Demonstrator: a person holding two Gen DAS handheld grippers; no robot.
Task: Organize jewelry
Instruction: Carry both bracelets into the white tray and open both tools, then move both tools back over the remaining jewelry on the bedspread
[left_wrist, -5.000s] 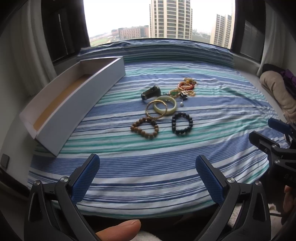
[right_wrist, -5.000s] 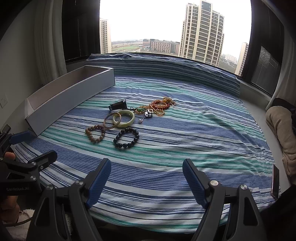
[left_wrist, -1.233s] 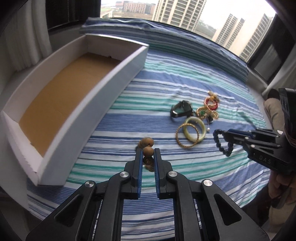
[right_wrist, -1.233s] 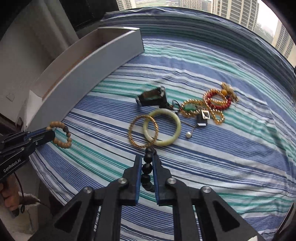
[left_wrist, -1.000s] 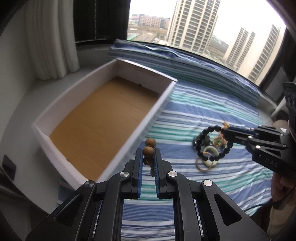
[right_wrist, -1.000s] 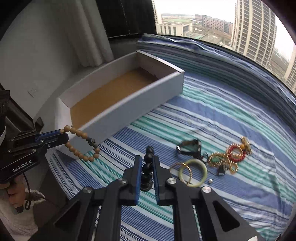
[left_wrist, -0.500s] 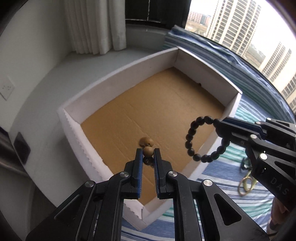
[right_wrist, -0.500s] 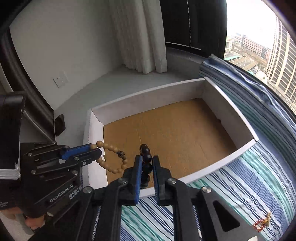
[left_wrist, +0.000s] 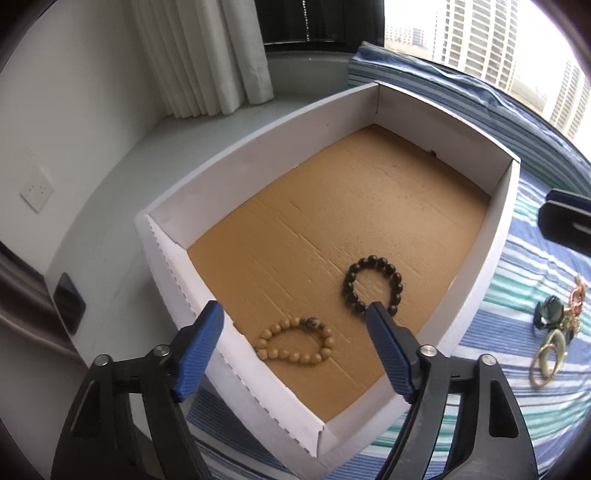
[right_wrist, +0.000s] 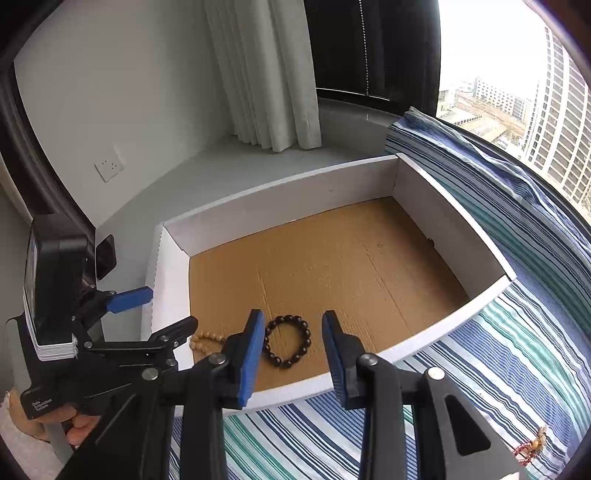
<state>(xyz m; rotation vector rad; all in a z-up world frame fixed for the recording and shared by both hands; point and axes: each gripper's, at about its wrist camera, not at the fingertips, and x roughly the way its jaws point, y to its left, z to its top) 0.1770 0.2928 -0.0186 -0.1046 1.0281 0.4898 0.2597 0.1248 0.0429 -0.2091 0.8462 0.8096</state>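
A white box (left_wrist: 258, 147) with a brown cardboard floor lies under both grippers. On that floor rest a tan wooden bead bracelet (left_wrist: 291, 357) and a black bead bracelet (left_wrist: 348, 286), side by side near the front corner. My left gripper (left_wrist: 291, 317) hangs above the tan one, its jaws opening wide with nothing gripped. My right gripper (right_wrist: 293, 325) hovers over the black bracelet (right_wrist: 307, 338), its jaws opening and apart from the beads. The tan bracelet (right_wrist: 205, 338) is partly hidden behind the left gripper (right_wrist: 162, 314) in the right wrist view.
More jewelry lies on the striped bedsheet (left_wrist: 517, 406) right of the box: pale and gold bangles (left_wrist: 550, 350), a dark watch (left_wrist: 550, 314), red beads (right_wrist: 528, 448). White curtains (left_wrist: 207, 55) and a wall socket (left_wrist: 37, 192) are behind. A hand (right_wrist: 79, 424) holds the left gripper.
Half a second ago each gripper was shut on its bracelet above the box. Both have now opened, and the two bracelets lie on the box floor.
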